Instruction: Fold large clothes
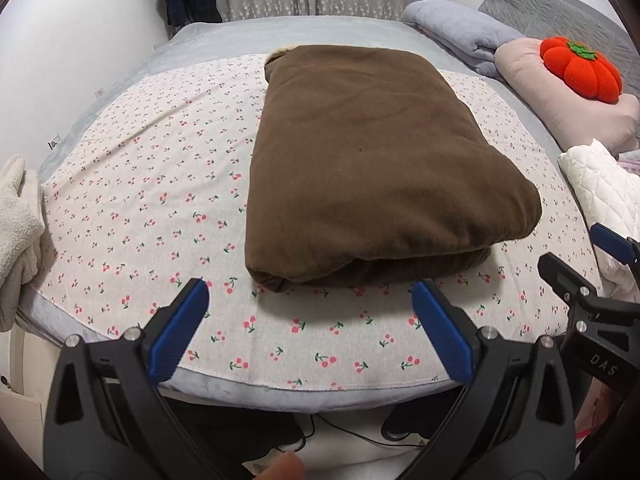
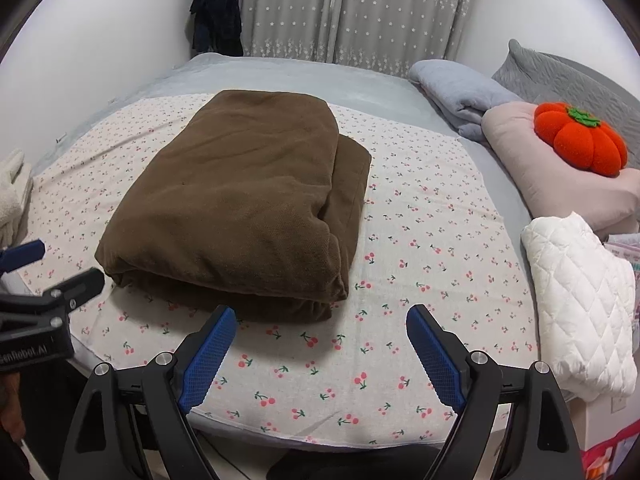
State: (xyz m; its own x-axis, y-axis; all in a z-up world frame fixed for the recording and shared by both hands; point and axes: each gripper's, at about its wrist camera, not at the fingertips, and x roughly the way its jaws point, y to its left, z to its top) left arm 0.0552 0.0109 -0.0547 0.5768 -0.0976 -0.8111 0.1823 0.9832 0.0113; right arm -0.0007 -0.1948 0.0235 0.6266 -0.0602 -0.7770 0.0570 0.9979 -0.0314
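Thick brown fleece garment, folded into bulky rectangle, lies mid-bed on cherry-print sheet.

Left gripper and right gripper: jaws wide, empty, just short of near edge.

Handling guess: soft, heavy-ish, layers may slide; take near doubled fold, both corners.

Right view shows stepped lower layer on right side; left view shows pale lining at far corner.

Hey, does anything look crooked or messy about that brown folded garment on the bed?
Slightly. The brown garment is folded, but its lower layer juts out past the top layer along the right side, so the edges don't line up.
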